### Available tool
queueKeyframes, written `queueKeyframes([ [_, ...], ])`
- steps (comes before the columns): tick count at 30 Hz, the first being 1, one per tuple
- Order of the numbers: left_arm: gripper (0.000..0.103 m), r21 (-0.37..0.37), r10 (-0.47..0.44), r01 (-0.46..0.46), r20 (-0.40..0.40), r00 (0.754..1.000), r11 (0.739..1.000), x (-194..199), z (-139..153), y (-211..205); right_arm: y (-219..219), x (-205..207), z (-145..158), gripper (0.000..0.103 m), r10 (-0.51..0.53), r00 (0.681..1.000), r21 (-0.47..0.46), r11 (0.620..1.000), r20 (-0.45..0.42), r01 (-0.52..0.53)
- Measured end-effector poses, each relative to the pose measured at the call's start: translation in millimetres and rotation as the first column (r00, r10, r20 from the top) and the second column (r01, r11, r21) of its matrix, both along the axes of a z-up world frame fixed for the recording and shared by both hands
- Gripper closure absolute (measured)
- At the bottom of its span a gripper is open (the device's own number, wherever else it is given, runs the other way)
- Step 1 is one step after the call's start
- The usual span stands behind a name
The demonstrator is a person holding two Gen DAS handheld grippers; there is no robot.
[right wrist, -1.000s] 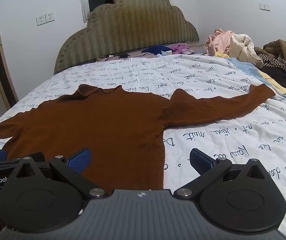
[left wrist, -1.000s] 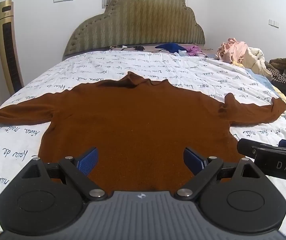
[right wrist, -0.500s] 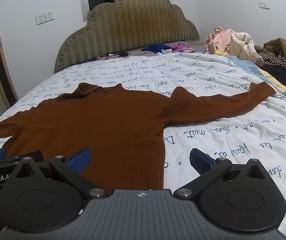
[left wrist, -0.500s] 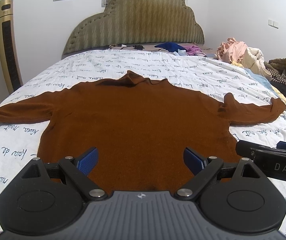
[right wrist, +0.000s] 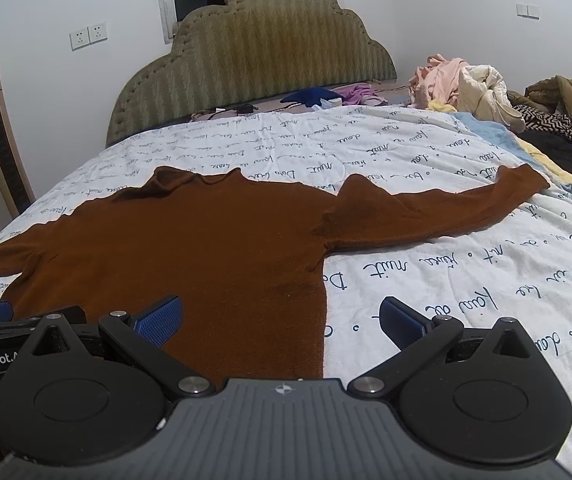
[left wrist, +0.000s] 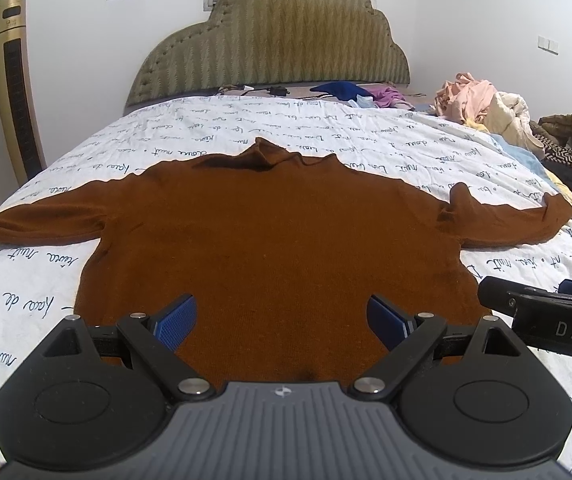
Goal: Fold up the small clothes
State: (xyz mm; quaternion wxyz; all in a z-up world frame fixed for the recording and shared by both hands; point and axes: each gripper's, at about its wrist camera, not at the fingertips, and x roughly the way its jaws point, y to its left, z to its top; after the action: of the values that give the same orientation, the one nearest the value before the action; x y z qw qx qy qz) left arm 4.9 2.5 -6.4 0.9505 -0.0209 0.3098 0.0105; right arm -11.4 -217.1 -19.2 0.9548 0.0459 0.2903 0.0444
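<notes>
Sweater (left wrist: 278, 248), brown, lies flat on bed (left wrist: 326, 128) w/ script-print cover, collar at far end, sleeves spread left & right. Left tongs (left wrist: 282, 320) spread wide over near hem, nothing between pads. Right tongs (right wrist: 280, 318) also spread, straddling sweater's right side edge, not pinching. Clothes pile (right wrist: 462, 84) far right, well apart from sweater.

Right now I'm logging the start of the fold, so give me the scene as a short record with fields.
garment: brown sweater, spread flat, both sleeves out to the sides
surface: bed sheet with script print
left gripper: open, over the hem, holding nothing
right gripper: open, over the sweater's right edge, holding nothing
clutter: clothes pile at the far right
folds done: none
</notes>
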Motion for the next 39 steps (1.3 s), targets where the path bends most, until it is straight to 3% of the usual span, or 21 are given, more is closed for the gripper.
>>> queueKeyframes([
  [22,0.010,0.008,0.017,-0.017,-0.015,1.000,1.000,4,-5,4,-7,0,-9,0.000,0.002,1.000,-0.008,1.000,-0.012,-0.002],
  [33,0.010,0.003,-0.005,0.005,0.017,1.000,1.000,6,-22,5,-15,0,-45,0.000,-0.025,1.000,-0.011,1.000,-0.012,0.025],
  [39,0.010,0.010,-0.009,0.009,0.020,1.000,1.000,8,-37,3,-22,9,-67,0.000,-0.045,0.997,0.010,0.999,-0.058,0.046],
])
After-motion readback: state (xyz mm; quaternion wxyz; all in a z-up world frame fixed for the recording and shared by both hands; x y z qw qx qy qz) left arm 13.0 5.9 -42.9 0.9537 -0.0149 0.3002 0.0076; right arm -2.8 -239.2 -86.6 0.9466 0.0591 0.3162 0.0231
